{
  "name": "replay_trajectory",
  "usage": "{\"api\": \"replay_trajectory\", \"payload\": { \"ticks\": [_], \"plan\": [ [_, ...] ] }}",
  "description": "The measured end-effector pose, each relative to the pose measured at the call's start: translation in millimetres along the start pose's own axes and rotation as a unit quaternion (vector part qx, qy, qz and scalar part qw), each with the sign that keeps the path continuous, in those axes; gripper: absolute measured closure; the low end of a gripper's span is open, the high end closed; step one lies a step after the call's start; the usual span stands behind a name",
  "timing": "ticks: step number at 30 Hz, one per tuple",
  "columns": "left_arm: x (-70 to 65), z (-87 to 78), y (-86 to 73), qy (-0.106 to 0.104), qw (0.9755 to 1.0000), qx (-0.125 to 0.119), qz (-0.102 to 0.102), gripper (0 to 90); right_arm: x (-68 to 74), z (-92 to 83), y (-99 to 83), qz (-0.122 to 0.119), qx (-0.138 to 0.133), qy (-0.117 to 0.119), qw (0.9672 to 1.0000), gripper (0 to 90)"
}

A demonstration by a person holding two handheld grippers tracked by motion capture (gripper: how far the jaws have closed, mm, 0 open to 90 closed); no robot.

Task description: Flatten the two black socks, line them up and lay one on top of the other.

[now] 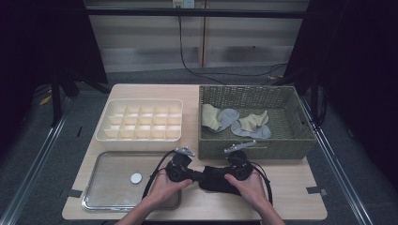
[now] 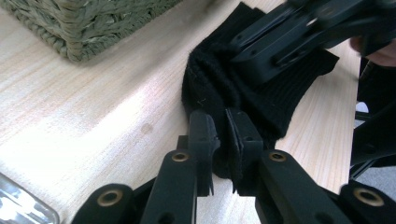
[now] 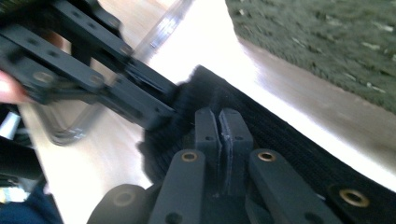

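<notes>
My pale wooden table [image 1: 291, 197] carries a woven basket [image 1: 256, 145], a white compartment organiser [image 1: 141, 136] and a metal tray [image 1: 112, 199]; I read no lettering anywhere. At the front edge the black knitted cloth [image 1: 213, 180] lies just before the basket, with my left gripper [image 1: 199, 176] and my right gripper [image 1: 224, 177] each clamped on it.

Black cloth [image 2: 261, 93]: ribbed knit fabric, matt, slightly fuzzy at the edges.
Table [image 1: 281, 197]: pale wood-grain top, smooth, with a soft sheen.
Basket [image 1: 256, 147]: woven green-grey fibre, coarse and rough, matt; stands on the table behind the black cloth.
Socks [image 1: 234, 123]: soft cloth in beige and grey, matt; inside the basket.
Divider box [image 1: 140, 137]: cream plastic, smooth, low gloss; left of the basket.
Tray [image 1: 108, 201]: shiny metal rim, reflective bottom; in front of the divider box.
Left gripper [image 2: 223, 135]: black matt plastic jaws, brass-coloured rivets.
Right gripper [image 3: 219, 135]: same black matt finish.
</notes>
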State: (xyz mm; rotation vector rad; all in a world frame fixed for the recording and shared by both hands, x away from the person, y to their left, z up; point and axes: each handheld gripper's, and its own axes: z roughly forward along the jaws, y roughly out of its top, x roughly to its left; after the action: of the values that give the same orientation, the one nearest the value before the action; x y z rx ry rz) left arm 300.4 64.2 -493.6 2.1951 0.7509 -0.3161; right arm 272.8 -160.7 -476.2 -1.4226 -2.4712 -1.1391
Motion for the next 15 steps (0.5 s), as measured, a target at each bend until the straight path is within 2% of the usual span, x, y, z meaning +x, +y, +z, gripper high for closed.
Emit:
{"api": "replay_trajectory", "payload": {
  "ticks": [2,3,6,10,12,13,15],
  "plan": [
    [-0.1,0.2,0.2,0.002,1.0000,-0.001,0.000,81.5,2.8,-3.9,2.2,-0.001,-0.006,0.005,1.0000,87.1],
    [-0.9,0.4,0.3,0.011,0.9999,0.000,-0.002,81.5,4.2,-5.1,3.2,-0.003,-0.009,0.009,0.9999,87.1],
    [-0.8,1.6,0.7,0.007,1.0000,0.001,-0.003,81.6,10.7,-10.9,7.2,-0.009,-0.023,0.023,0.9994,87.1],
    [-0.9,1.8,0.9,0.007,1.0000,0.001,-0.004,81.0,15.1,-8.9,12.4,-0.014,-0.026,0.026,0.9992,87.0],
    [-0.1,0.3,0.3,0.007,1.0000,0.001,-0.004,78.4,10.9,-3.7,10.7,-0.008,-0.017,0.012,0.9997,86.9],
    [0.1,0.0,0.1,0.010,0.9999,-0.001,-0.004,76.0,7.0,-1.5,9.1,0.000,-0.015,0.016,0.9998,86.9],
    [1.7,-1.9,-0.1,-0.002,1.0000,0.001,-0.003,73.6,0.9,1.2,6.2,0.006,-0.009,0.014,0.9998,86.8]
  ]
}}
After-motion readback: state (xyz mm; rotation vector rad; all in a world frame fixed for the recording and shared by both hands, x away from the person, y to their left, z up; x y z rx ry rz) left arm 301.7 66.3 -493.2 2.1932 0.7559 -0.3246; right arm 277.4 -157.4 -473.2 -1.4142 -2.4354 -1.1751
